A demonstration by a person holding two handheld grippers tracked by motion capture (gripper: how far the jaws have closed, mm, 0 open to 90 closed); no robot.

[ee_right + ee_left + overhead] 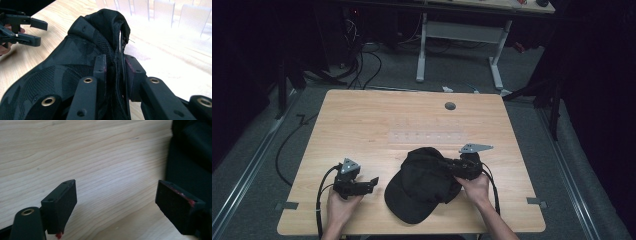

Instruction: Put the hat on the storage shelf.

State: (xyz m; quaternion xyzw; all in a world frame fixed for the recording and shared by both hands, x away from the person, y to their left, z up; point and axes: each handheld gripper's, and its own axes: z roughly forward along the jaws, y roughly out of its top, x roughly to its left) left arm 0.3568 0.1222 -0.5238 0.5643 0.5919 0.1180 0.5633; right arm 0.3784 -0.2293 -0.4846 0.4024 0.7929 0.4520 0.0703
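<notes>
Hiding the pads of the right gripper [115,66] behind a pinched fold of the black cap [75,60], so no telling how much cloth lies between them. Running off the bottom edge in the right gripper view: the cap's lower part. Showing as a blurred dark mass cut by the right edge in the left gripper view: the same cap [190,162]. Blurring into pale strips at the table's [175,50] far end, too washed out to identify.

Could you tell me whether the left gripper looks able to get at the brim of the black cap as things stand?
Probably yes. The left gripper stands open, pointing at the cap, with bare table between them. The right gripper pinches the cap's far edge, leaving the brim side free.
</notes>
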